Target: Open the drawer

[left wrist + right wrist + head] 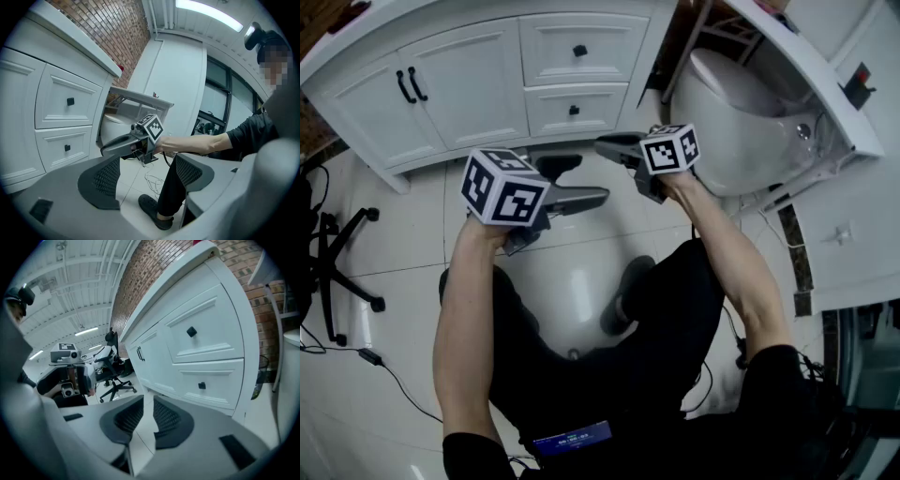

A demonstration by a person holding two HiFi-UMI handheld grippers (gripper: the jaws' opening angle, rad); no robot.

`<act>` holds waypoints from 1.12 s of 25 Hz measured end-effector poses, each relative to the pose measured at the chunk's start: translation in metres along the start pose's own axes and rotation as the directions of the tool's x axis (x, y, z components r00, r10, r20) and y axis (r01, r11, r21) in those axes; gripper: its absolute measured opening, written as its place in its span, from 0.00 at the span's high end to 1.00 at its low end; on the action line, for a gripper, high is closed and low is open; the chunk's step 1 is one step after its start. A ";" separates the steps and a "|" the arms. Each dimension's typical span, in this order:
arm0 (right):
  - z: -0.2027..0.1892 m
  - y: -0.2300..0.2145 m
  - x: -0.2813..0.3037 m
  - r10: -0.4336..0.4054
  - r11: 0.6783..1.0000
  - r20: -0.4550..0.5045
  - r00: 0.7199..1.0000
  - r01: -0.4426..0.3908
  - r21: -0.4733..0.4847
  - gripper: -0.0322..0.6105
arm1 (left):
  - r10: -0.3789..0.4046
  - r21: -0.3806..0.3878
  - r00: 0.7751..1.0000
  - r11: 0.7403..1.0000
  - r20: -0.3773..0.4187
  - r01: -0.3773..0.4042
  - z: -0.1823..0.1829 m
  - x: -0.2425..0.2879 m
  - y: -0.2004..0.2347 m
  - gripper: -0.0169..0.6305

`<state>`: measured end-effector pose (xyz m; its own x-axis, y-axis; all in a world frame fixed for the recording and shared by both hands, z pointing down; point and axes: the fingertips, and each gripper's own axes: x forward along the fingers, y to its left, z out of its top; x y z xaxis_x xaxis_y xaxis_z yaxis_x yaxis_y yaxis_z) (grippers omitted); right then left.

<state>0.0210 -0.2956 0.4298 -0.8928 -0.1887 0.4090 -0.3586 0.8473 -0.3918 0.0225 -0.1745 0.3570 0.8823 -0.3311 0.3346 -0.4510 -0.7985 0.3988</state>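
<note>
Both grippers hover near the closed white wooden lower drawer with black knob (553,112). Left gripper (146,176) fingers are apart, right gripper (145,416) fingers together, both empty.

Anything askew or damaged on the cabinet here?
Nothing stands out: the upper drawer and lower drawer sit shut and flush, and the cabinet doors are closed.

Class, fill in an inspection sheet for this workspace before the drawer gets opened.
Surface: glossy white tiled floor.
Job's things: upper drawer and lower drawer of the white cabinet, both closed, black knobs.
Clutter: nothing seen.
Grippers: left gripper open, empty; right gripper shut, empty; neither touches a drawer.
Cables: black cable on the floor at the person's left.
Surroundings: office chair, brick wall.
</note>
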 end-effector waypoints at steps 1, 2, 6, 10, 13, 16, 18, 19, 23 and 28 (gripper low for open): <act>-0.001 -0.003 0.001 -0.004 1.000 -0.001 1.000 0.004 0.001 0.80 | 0.000 0.003 1.000 1.000 -0.002 0.000 0.000 0.000 0.002 0.40; -0.001 -0.005 0.002 -0.007 1.000 -0.002 1.000 0.008 0.003 0.80 | -0.001 0.006 1.000 1.000 -0.004 0.001 0.000 0.001 0.003 0.40; 0.000 -0.017 0.006 -0.018 1.000 0.001 1.000 0.018 0.018 0.80 | 0.004 0.001 1.000 1.000 -0.004 -0.004 0.002 0.000 0.015 0.40; 0.006 -0.026 0.011 -0.023 1.000 0.004 1.000 0.023 0.013 0.80 | 0.005 -0.006 1.000 1.000 -0.007 -0.005 0.005 0.002 0.025 0.40; 0.006 -0.031 0.016 -0.026 1.000 -0.010 1.000 0.026 -0.001 0.80 | 0.002 -0.007 1.000 1.000 -0.008 -0.002 0.006 0.004 0.030 0.40; 0.000 -0.041 0.020 -0.030 0.999 -0.017 0.999 0.031 0.033 0.80 | 0.003 -0.012 1.000 1.000 -0.009 -0.004 0.007 0.005 0.037 0.40; -0.001 -0.046 0.021 -0.033 0.999 -0.021 0.999 0.034 0.040 0.80 | 0.003 -0.018 1.000 1.000 -0.009 -0.003 0.007 0.006 0.041 0.40; 0.000 -0.048 0.022 -0.035 0.999 -0.022 0.999 0.036 0.036 0.80 | 0.003 -0.018 1.000 1.000 -0.010 -0.003 0.007 0.006 0.043 0.40; 0.006 -0.054 0.026 -0.043 0.999 -0.030 0.999 0.044 0.009 0.80 | 0.006 -0.026 1.000 1.000 -0.012 -0.006 0.010 0.008 0.052 0.40; 0.004 -0.060 0.037 -0.021 1.000 -0.051 0.998 0.020 -0.019 0.80 | 0.011 -0.037 1.000 0.999 -0.023 -0.012 0.009 0.010 0.063 0.40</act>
<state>0.0087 -0.3558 0.4651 -0.8699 -0.1808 0.4589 -0.3712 0.8526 -0.3678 0.0038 -0.2328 0.3774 0.8740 -0.3278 0.3588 -0.4658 -0.7753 0.4264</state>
